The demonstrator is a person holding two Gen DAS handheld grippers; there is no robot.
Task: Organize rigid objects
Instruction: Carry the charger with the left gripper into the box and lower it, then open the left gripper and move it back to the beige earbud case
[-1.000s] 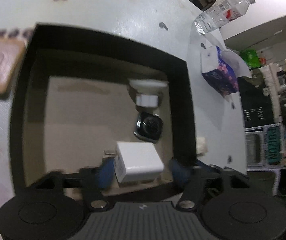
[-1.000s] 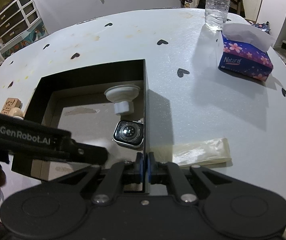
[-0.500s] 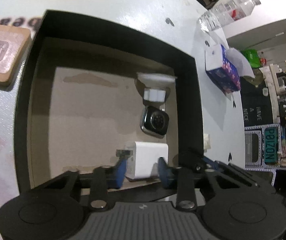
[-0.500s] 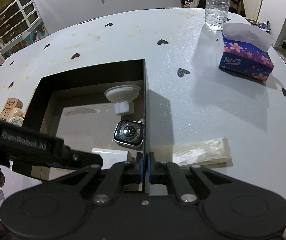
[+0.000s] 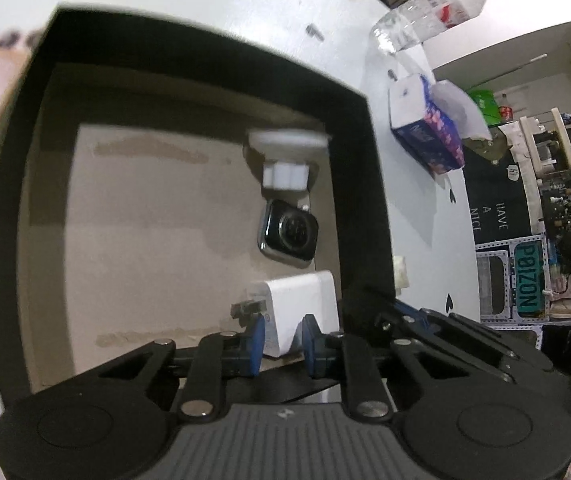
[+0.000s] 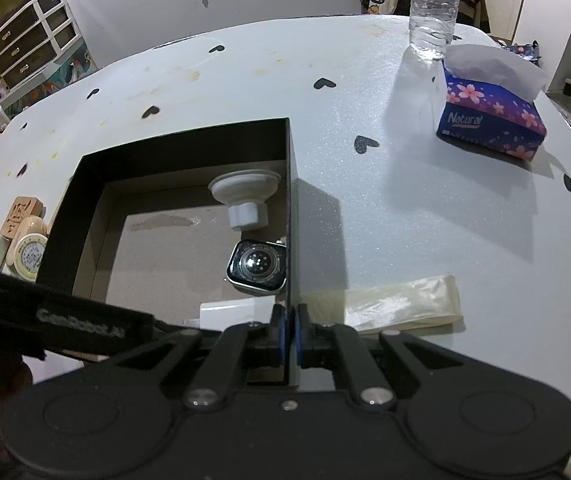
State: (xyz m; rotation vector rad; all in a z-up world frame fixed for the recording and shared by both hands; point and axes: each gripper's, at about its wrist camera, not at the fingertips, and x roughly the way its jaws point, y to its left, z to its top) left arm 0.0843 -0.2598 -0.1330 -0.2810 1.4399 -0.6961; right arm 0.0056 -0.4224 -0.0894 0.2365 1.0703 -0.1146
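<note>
White with black heart marks, the counter (image 6: pixel 385 208) carries a black-walled box (image 6: pixel 165 152) with a bare cardboard floor. Against the box's right wall lie three things in a row: a white suction-cup piece (image 5: pixel 285 156) toward the far wall, a watch body (image 5: pixel 290 233) face down nearer, and a white charger (image 5: pixel 297 304) nearest. The left gripper (image 5: pixel 282 338) sits over the charger, its blue fingers (image 5: pixel 256 340) apart with the charger's near end between them. The right gripper (image 6: pixel 288 334) has its fingers clamped on the box's right wall. Beyond the box to the right stand a tissue pack (image 6: pixel 489 116) and a water bottle (image 6: pixel 433 4).
</note>
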